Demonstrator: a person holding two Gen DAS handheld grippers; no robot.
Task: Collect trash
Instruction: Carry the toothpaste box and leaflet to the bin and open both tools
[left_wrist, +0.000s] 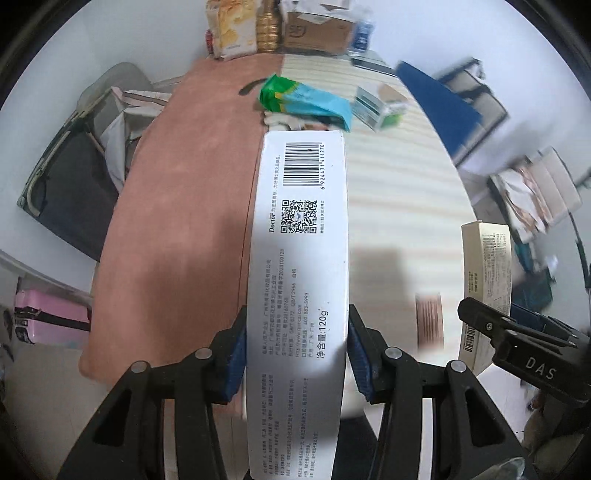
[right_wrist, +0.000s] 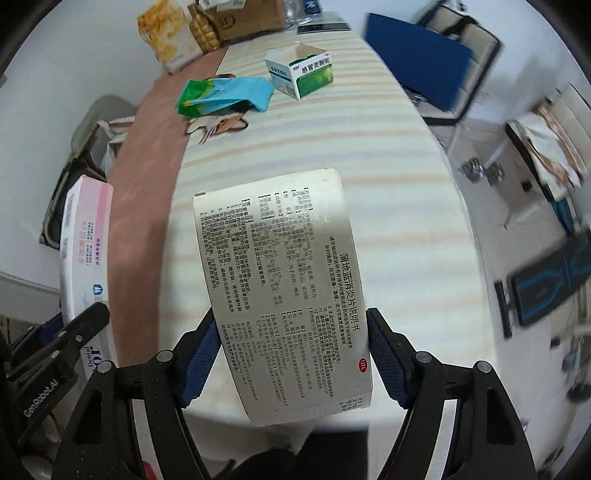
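My left gripper (left_wrist: 297, 354) is shut on a long white toothpaste box (left_wrist: 299, 258) held above the table; the box also shows at the left of the right wrist view (right_wrist: 85, 251). My right gripper (right_wrist: 293, 354) is shut on a beige medicine box (right_wrist: 280, 280) printed with black text, which also shows at the right of the left wrist view (left_wrist: 485, 280). Further along the table lie a green and blue plastic bag (right_wrist: 225, 94) (left_wrist: 306, 99) and an open white and green medicine box (right_wrist: 301, 74) (left_wrist: 376, 107).
The table has a striped cloth (right_wrist: 332, 140) and a brown mat (left_wrist: 177, 184) on its left side. At its far end stand a snack bag (left_wrist: 232, 26), a bottle and a cardboard box (left_wrist: 317, 29). A blue chair (right_wrist: 417, 55) stands on the right, bags on the left.
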